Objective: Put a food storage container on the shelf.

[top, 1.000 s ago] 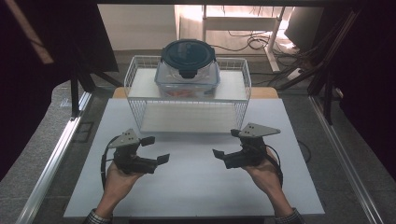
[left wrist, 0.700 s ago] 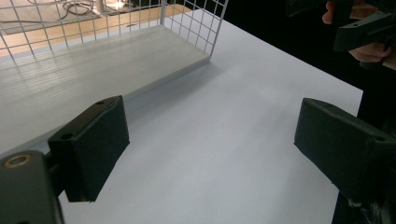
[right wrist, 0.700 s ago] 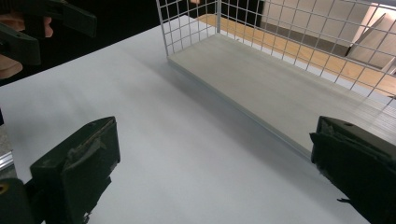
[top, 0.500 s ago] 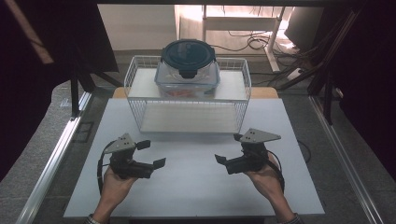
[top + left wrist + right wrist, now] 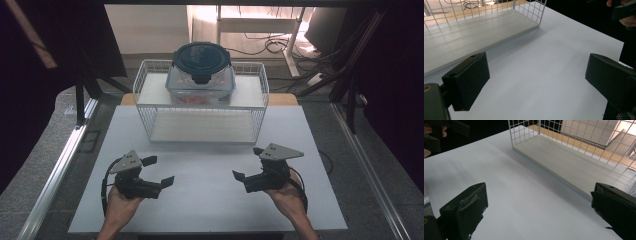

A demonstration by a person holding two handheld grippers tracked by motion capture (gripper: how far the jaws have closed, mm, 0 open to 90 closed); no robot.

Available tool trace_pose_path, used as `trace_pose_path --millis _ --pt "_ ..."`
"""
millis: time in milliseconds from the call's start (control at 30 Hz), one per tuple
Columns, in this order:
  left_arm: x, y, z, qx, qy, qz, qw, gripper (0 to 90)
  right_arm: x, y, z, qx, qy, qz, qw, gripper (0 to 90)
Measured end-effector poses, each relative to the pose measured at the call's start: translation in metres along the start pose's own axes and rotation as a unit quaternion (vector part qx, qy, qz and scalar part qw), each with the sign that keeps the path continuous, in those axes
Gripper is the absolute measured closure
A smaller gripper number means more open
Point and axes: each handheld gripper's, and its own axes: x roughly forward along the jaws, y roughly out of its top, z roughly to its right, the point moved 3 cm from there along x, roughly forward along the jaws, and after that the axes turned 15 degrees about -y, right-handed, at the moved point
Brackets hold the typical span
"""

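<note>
Both tools low over the white table (image 5: 210, 210), near edge, well apart from each other. Left gripper (image 5: 155, 171) jaws wide, empty; right gripper (image 5: 247, 164) jaws wide, empty. Lidded container (image 5: 201, 75) sits on the upper shelf of the wire rack (image 5: 200, 117), lower shelf bare. Looks like a start pose, nothing engaged. Next move likely calls for a forward, upward reach to the container, jaws straddling its sides.

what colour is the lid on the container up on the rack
Dark blue-black lid, seen best in the high view.
</note>
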Motion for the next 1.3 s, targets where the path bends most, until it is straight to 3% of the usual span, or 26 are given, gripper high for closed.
trace_pose_path --millis 567,1300 --pt "-0.005 -0.022 -0.002 -0.014 0.005 -0.004 0.9999 5.3 -0.001 -0.023 -0.002 0.0 0.0 -0.022 0.9998 0.5" --pt "-0.024 -0.044 0.001 -0.019 0.023 -0.006 0.9995 5.9 -0.014 -0.039 0.001 0.005 -0.018 -0.018 0.9997 0.0"
